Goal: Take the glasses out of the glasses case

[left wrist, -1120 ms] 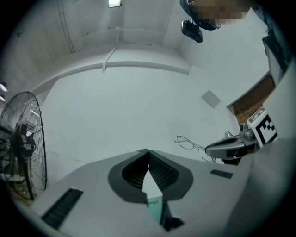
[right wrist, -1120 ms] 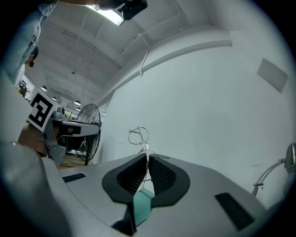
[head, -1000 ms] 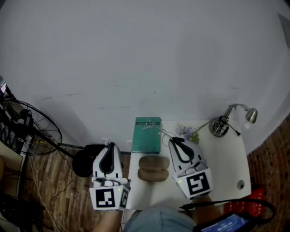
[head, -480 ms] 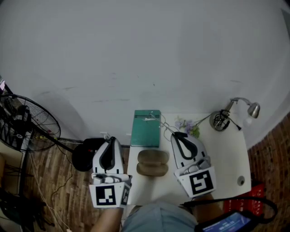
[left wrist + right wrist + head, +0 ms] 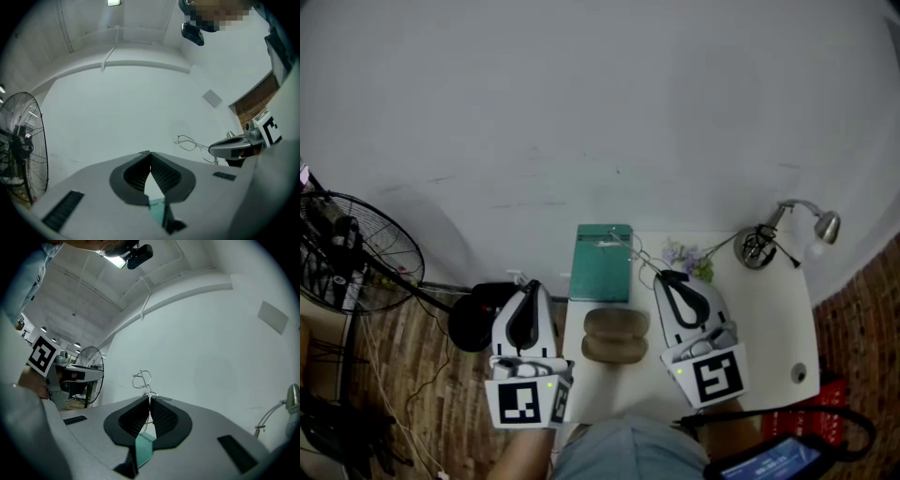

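White wall, small white desk [image 5: 759, 319], brown glasses case [image 5: 616, 336] on it between both grippers, right gripper [image 5: 150, 401] jaws pinched on wire glasses [image 5: 142, 378], glasses outside case, left gripper [image 5: 150, 153] jaws closed, empty.

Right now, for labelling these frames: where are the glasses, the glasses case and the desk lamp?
glasses [image 5: 146, 389]: right gripper view, wire frame.
glasses case [image 5: 616, 324]: head view, upper half.
desk lamp [image 5: 827, 227]: head view, its shade.

Teal box [image 5: 602, 262] just behind case [image 5: 616, 335], maybe touching
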`<state>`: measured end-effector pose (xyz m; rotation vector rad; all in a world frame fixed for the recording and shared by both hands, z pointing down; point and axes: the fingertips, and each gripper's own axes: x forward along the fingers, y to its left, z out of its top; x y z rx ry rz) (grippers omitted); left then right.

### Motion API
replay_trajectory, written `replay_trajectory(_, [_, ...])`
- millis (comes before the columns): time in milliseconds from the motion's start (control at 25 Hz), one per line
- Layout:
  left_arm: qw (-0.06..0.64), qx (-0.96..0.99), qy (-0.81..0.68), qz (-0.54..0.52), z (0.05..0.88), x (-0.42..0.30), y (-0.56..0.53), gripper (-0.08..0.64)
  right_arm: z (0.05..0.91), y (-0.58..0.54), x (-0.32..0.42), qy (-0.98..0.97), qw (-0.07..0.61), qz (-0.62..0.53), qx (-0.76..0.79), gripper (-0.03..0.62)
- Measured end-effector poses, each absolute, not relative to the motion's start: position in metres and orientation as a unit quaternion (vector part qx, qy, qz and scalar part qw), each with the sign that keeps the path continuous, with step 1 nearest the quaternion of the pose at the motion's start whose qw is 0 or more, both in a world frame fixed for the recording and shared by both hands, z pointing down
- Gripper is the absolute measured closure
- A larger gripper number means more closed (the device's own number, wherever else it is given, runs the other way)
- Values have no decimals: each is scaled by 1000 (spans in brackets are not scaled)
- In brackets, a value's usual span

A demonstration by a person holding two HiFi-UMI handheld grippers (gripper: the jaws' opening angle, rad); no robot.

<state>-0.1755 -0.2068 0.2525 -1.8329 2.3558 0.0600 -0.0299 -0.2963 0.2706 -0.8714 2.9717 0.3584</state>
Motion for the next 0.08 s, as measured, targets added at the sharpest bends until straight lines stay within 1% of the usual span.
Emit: replay_trajectory(80, [84,-612,786,20,252,-175,-208,554,271,-297,-29,953,12,116,-279,561])
